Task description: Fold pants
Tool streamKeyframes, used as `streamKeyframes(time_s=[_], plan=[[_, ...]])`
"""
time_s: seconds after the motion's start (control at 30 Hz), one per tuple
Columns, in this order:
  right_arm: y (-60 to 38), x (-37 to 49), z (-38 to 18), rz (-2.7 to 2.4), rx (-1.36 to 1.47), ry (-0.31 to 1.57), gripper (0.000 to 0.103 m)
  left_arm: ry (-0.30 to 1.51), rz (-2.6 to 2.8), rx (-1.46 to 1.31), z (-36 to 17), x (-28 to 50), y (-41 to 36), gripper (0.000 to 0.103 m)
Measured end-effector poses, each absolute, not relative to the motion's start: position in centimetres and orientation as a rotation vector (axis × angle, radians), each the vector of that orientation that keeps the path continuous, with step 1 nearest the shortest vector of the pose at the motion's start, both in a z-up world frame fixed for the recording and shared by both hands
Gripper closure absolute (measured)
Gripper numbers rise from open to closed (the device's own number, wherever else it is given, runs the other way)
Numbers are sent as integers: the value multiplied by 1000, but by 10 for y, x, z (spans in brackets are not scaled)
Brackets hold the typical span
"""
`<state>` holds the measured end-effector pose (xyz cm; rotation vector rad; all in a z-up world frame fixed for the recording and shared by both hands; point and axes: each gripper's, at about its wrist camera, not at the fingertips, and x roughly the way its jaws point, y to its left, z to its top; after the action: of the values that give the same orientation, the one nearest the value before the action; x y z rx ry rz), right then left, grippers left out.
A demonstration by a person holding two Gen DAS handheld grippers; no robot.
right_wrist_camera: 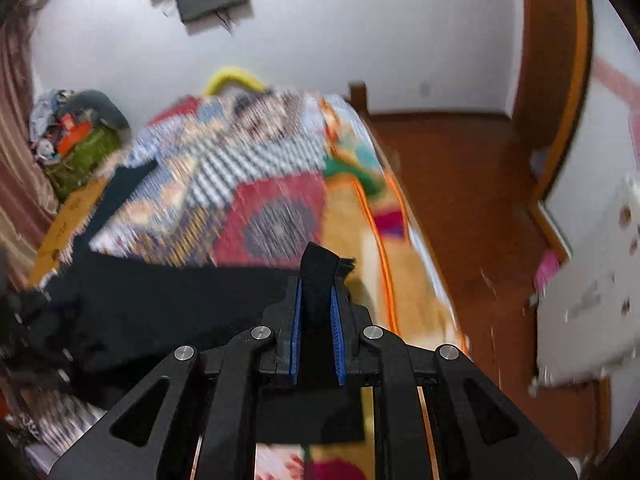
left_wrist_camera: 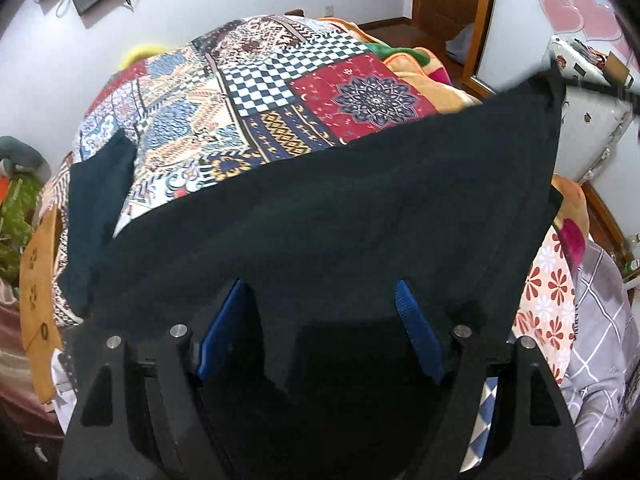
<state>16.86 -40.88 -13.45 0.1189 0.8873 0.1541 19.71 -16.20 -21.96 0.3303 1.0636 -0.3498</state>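
The pants [left_wrist_camera: 320,208] are black, plain and spread broad over the patchwork quilt [left_wrist_camera: 280,92] on the bed, one corner pinched tight in my right claw [right_wrist_camera: 316,312] and lifted, while my left claw [left_wrist_camera: 320,320] stands wide and unclenched, cloth lying slack between its fingers.

The black fabric pants [left_wrist_camera: 340,216] hang as a wide sheet across the near half of the bed, blocking passage low in front of the left tongs [left_wrist_camera: 320,320]. Beyond them, the multicoloured patchwork bedspread [left_wrist_camera: 280,92] lies flat and open. At the bed's left edge a heap of green and orange clutter [right_wrist_camera: 80,140] crowds the wall. To the right, the brown wooden floor [right_wrist_camera: 460,200] is free up to a white patterned bundle [right_wrist_camera: 592,300].
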Motion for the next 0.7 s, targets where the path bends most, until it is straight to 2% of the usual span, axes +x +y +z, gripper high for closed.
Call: streamKeyframes(time_s=[0.23,0.33,0.4,0.57,0.7], plan=[[-431,142,-198,117,255,1027,88,1086,-366,294,-223,198,-160,26],[-429,140,-201,102,200,1056,77,1048,-355,260,-208,201,-149,26],[-432,138,-193,46,130,1055,72,1014,-338,222,-194,205,-133,26],[-439,140,-153,4,121,977,72,926,-250,149,-158,214,-80,26],[-406,157,-118,74,90,894,71,851,-102,109,-131,219,-13,24]])
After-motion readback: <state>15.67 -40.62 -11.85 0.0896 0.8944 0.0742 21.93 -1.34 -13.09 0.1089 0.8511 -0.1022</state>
